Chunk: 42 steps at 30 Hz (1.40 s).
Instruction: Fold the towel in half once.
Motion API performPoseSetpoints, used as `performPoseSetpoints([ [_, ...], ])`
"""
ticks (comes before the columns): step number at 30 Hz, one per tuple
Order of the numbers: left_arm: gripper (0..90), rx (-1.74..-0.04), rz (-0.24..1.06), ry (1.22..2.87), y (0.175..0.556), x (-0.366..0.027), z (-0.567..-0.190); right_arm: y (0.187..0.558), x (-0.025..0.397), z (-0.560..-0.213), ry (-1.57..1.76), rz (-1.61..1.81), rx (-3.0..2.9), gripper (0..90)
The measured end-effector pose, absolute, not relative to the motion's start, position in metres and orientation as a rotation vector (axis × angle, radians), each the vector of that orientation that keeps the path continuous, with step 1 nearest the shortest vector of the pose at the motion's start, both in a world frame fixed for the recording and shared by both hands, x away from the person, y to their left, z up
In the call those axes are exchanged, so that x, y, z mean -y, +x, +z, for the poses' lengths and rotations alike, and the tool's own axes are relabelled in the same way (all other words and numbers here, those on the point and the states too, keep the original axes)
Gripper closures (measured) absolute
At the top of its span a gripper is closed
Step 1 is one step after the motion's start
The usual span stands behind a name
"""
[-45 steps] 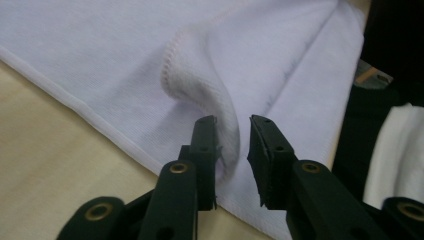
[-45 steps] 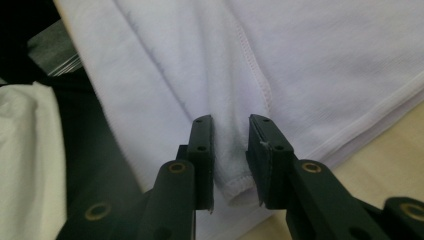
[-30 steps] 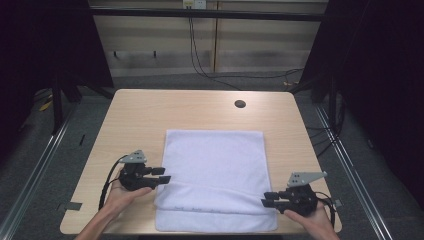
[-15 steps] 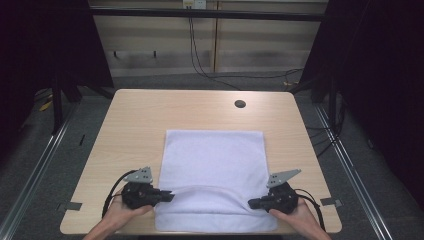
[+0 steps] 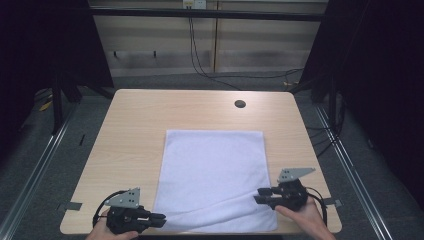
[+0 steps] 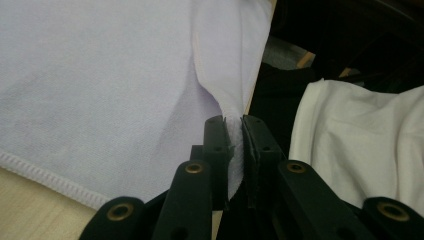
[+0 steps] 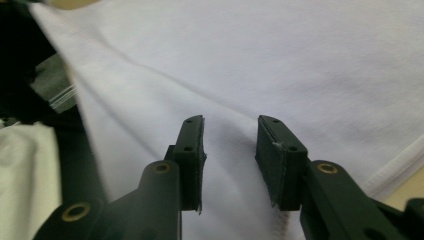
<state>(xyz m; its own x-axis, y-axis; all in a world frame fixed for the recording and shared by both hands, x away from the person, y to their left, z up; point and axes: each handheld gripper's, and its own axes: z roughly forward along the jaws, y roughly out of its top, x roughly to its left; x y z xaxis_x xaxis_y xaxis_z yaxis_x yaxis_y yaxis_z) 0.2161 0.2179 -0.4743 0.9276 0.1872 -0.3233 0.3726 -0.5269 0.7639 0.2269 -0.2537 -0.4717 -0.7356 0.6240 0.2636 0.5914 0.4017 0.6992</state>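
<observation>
The left gripper [image 5: 161, 218] sits at the near left corner of the white cloth towel [image 5: 215, 170], and its jaws pinch a fold of that corner tight. The towel lies flat on the light wooden table [image 5: 135, 130], with a ridge running across its near part. The right gripper [image 5: 258, 195] rests at the towel's near right edge, jaws apart, with cloth between them.

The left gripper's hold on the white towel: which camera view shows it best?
The left gripper view. There the left gripper has its jaws shut on a pinched fold of the white towel. The high view shows it small at the towel's near left corner, grip unclear. The right gripper view shows towel beyond the open right gripper.
</observation>
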Motion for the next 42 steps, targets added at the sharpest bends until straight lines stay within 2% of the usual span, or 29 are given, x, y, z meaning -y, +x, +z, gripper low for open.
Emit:
performPoseSetpoints([
  [5,82.3,-0.374,-0.264,2.159,0.214,-0.216,-0.477,0.243,0.242,-0.490,1.180,1.188,-2.693,58.4],
  [6,82.5,-0.373,-0.257,2.162,0.213,-0.217,-0.476,0.240,0.241,-0.488,1.175,1.173,-2.689,63.5],
  [7,82.8,-0.369,-0.250,2.163,0.213,-0.217,-0.476,0.237,0.241,-0.486,1.148,1.164,-2.698,74.7],
  [9,83.3,-0.367,-0.251,2.162,0.211,-0.218,-0.475,0.226,0.243,-0.484,1.101,1.173,-2.733,89.9],
  [13,82.9,-0.336,-0.273,2.162,0.208,-0.219,-0.474,0.187,0.249,-0.476,1.014,1.205,-2.786,90.0],
  [15,79.7,-0.357,-0.285,2.141,0.211,-0.221,-0.473,0.173,0.254,-0.470,1.001,1.202,-2.771,90.0],
  [17,65.3,-0.456,-0.227,2.084,0.222,-0.224,-0.469,0.170,0.261,-0.457,1.028,1.254,-2.676,76.8],
  [18,62.1,-0.493,-0.212,2.052,0.230,-0.225,-0.467,0.176,0.263,-0.452,1.046,1.269,-2.634,74.7],
  [22,62.9,-0.608,-0.132,2.033,0.271,-0.218,-0.467,0.223,0.271,-0.450,1.127,1.308,-2.529,71.4],
  [25,62.8,-0.688,-0.103,2.058,0.306,-0.206,-0.474,0.261,0.272,-0.459,1.190,1.298,-2.475,70.6],
  [27,60.8,-0.760,-0.047,2.079,0.335,-0.199,-0.483,0.286,0.266,-0.470,1.208,1.217,-2.482,66.8],
  [29,59.3,-0.810,-0.028,2.068,0.351,-0.194,-0.489,0.302,0.260,-0.477,1.222,1.134,-2.507,65.3],
  [32,55.9,-0.838,0.026,2.136,0.367,-0.185,-0.497,0.323,0.254,-0.489,1.254,1.068,-2.503,61.8],
  [36,63.4,-0.814,0.109,2.187,0.365,-0.183,-0.500,0.330,0.250,-0.495,1.228,1.010,-2.485,63.2],
  [38,75.8,-0.789,0.132,2.208,0.361,-0.182,-0.500,0.326,0.247,-0.495,1.173,0.965,-2.485,70.2],
  [39,80.5,-0.785,0.104,2.204,0.359,-0.183,-0.501,0.324,0.246,-0.495,1.168,0.958,-2.487,77.7],
  [40,83.5,-0.781,0.086,2.205,0.357,-0.184,-0.501,0.322,0.245,-0.495,1.169,0.967,-2.501,82.7],
  [42,84.9,-0.767,0.073,2.212,0.349,-0.185,-0.500,0.314,0.244,-0.495,1.160,0.975,-2.494,84.4],
])
